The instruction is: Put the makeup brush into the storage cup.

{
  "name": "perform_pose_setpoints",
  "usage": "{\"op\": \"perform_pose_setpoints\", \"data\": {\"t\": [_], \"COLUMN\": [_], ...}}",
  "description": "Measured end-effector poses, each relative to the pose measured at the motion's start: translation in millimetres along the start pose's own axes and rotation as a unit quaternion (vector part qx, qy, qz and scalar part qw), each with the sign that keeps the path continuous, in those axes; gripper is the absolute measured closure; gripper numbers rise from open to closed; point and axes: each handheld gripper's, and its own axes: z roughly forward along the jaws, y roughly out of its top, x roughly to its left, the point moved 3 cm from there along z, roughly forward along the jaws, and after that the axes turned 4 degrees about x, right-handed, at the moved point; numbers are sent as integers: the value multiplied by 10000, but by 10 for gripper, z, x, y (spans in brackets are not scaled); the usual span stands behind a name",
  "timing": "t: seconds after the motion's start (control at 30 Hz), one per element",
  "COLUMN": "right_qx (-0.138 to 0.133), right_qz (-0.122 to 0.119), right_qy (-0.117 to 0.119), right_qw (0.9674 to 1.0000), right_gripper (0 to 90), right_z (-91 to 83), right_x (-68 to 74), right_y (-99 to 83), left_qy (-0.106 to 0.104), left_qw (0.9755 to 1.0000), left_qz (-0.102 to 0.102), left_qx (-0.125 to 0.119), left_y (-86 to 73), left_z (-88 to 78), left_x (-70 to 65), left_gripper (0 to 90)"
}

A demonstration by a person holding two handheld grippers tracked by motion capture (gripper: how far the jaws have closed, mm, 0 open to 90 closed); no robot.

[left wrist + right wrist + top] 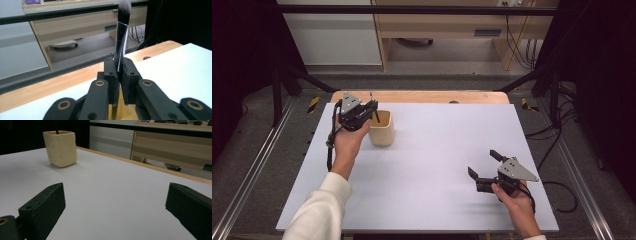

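A makeup brush (122,30) with a black handle and a pale bristle tip stands upright, bristles up. My left gripper (120,67) is shut on its handle. Its lower end reaches down into a cream square cup (382,129) at the back left of the table, where the left gripper (373,107) hovers over the cup's left rim. In the right gripper view the cup (61,148) stands far off with the thin dark handle (57,125) rising from it. My right gripper (483,162) rests low at the front right, open, nothing between its jaws (115,205).
A white board (437,165) covers the wooden table (422,96). Black frame bars and cables flank both sides. A wooden desk (75,23) stands beyond the far edge.
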Motion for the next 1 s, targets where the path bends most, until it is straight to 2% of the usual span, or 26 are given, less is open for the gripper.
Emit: {"op": "perform_pose_setpoints", "data": {"t": [0.4,1.0], "right_qx": [18,50], "right_qz": [11,38], "right_qy": [13,25], "right_qw": [10000,10000], "right_gripper": [29,31], "right_z": [4,7], "right_x": [5,10], "right_y": [-3,-5], "left_qy": [-5,-60], "left_qw": [9999,9997], "left_qz": [4,57], "left_qx": [151,248], "left_y": [-88,-152], "left_z": [34,71], "left_x": [2,-46], "left_gripper": [836,835]}}
